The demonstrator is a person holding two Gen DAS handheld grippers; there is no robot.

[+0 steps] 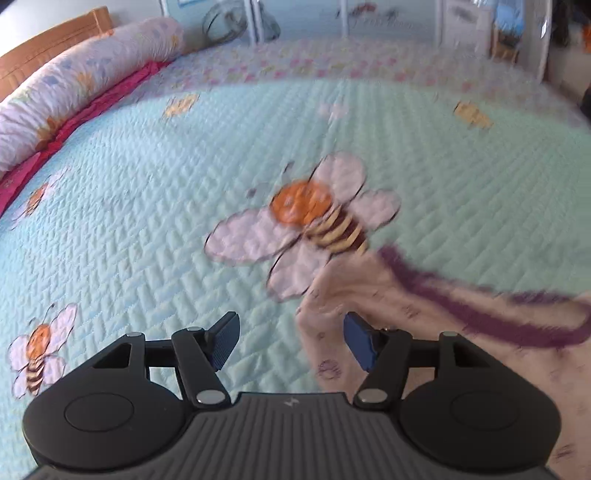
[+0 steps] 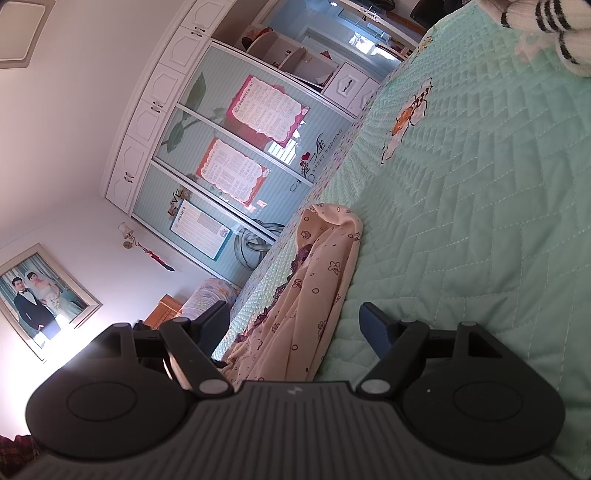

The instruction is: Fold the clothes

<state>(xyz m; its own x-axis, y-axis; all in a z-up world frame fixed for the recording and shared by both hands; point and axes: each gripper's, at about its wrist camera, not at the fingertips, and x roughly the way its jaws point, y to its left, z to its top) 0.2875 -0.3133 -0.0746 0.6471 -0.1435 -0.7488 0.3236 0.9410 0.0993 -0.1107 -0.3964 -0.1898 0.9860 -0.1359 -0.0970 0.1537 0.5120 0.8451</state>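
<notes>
The left wrist view is smeared by motion: the cream printed garment with the purple frilled trim (image 1: 424,295) shows no clear folds, and it runs off the right and bottom edges. The large stitched bee on the mint quilted bedspread (image 1: 306,221) is blurred too. In the right wrist view, the same garment's lower end disappears behind the dark ribbed gripper body (image 2: 291,424). A white knitted item with black stripes (image 2: 546,26) is cut off at the top right corner.
</notes>
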